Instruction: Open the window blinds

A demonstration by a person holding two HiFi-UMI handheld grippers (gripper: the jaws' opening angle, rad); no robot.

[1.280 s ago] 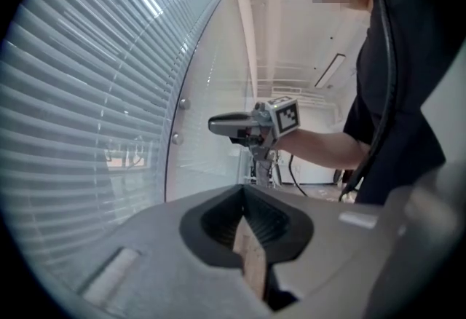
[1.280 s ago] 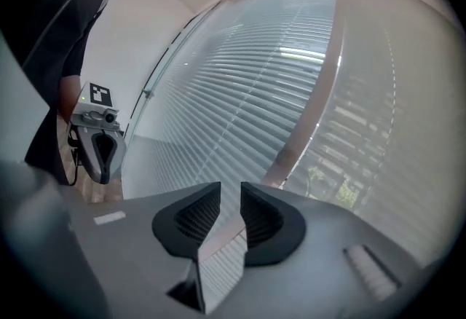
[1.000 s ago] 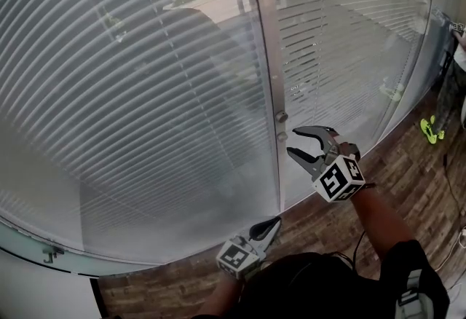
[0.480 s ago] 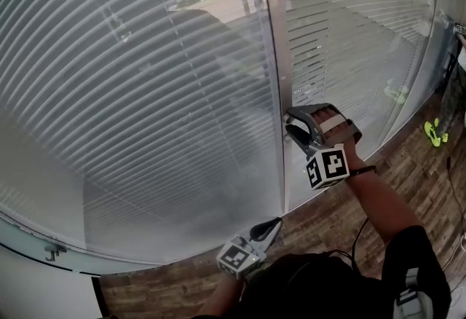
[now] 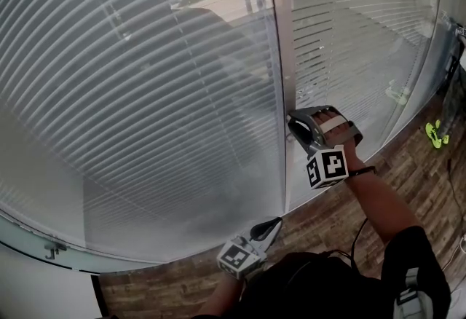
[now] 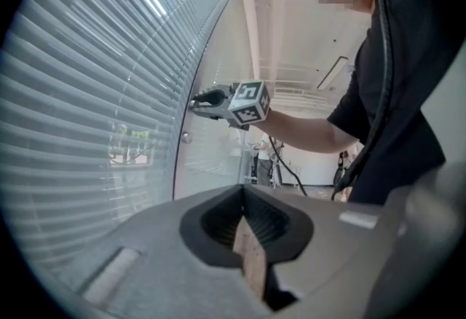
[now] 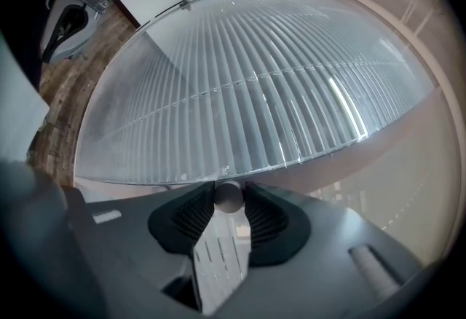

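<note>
Closed white slat blinds (image 5: pixel 145 77) sit behind the curved glass. A grey metal post (image 5: pixel 280 33) divides the two panes. My right gripper (image 5: pixel 293 128) is at that post, rolled onto its side. In the right gripper view its jaws (image 7: pixel 228 202) have just been closing, and a small round metal knob (image 7: pixel 228 196) sits pinched between the pads. The left gripper view shows the same gripper (image 6: pixel 198 101) at the post, with a second small knob (image 6: pixel 186 138) below it. My left gripper (image 5: pixel 271 224) hangs low near the body, shut and empty.
The right pane's blinds (image 5: pixel 349 33) are partly see-through. Brown wood flooring (image 5: pixel 408 172) runs along the window's base. Neon-green shoes (image 5: pixel 435 134) of a person stand at the far right. A white sill with a small bracket (image 5: pixel 49 252) lies at the lower left.
The right gripper has moved left to the post, rolled onto its side and closed round the knob. The left gripper has stayed where it was.
</note>
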